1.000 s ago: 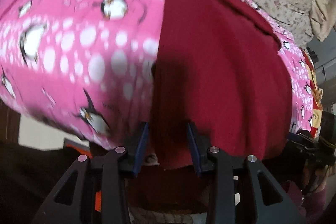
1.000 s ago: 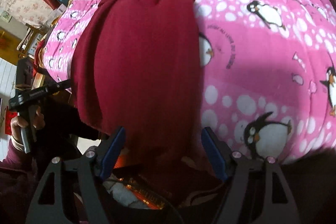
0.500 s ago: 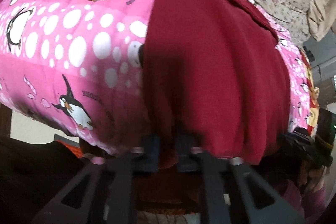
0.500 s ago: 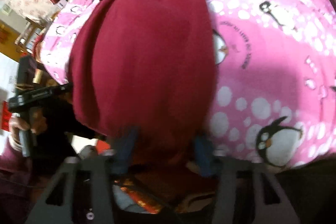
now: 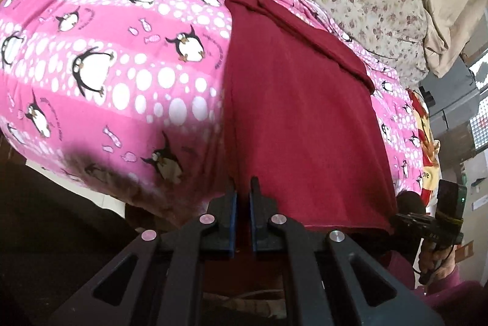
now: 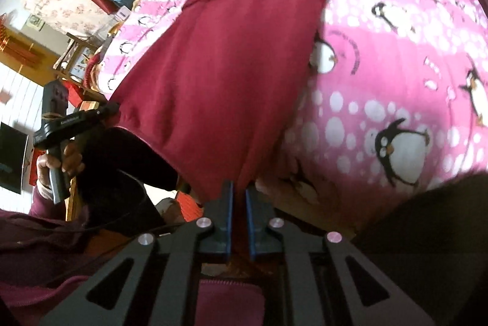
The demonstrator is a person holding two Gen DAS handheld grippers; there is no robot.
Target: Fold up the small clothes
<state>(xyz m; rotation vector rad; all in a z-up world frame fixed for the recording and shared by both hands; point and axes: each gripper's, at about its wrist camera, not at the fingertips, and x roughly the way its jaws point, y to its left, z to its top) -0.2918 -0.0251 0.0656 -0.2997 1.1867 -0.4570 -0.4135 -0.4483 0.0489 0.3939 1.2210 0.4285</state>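
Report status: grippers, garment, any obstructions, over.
Left gripper shut on maroon garment hem. Right gripper shut on its other near corner. Garment spread on penguin blanket. Nothing blocking.

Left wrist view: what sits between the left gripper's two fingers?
The near hem of the dark red garment sits pinched in the left gripper, whose fingers are nearly together; the left wrist view shows it.
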